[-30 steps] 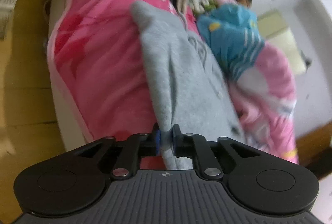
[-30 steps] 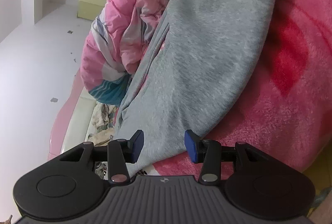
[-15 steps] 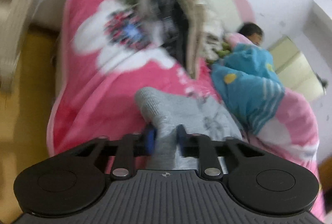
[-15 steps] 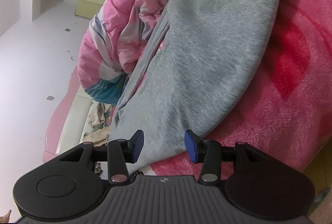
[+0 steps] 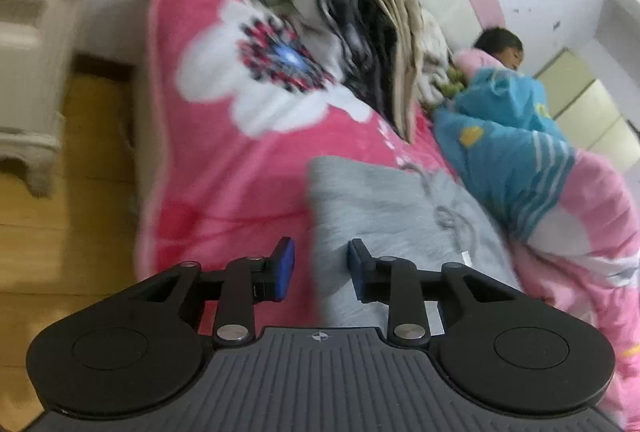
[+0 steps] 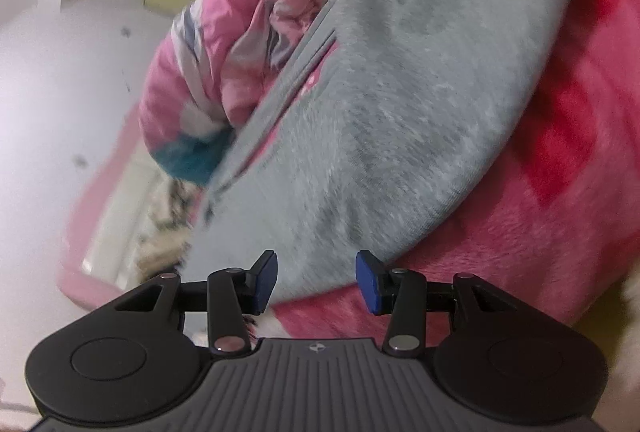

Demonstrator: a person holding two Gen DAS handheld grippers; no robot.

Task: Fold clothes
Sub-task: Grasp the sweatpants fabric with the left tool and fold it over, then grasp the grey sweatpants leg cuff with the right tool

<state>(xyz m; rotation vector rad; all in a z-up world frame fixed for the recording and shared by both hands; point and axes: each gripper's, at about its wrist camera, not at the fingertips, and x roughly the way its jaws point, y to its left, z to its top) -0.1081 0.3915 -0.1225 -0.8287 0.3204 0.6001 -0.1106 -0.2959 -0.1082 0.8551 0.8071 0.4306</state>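
Now the left hand-held gripper (image 5: 321,269) is released, blue pads apart over the grey garment (image 5: 384,216), which lies on the pink blanket (image 5: 224,160). At 12 o'clock of the right hand-held gripper (image 6: 316,282), also released, lies the same garment.

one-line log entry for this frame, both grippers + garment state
left gripper: open, over garment edge | right gripper: open, nothing held | grey garment: lying on pink blanket | fold: unfinished
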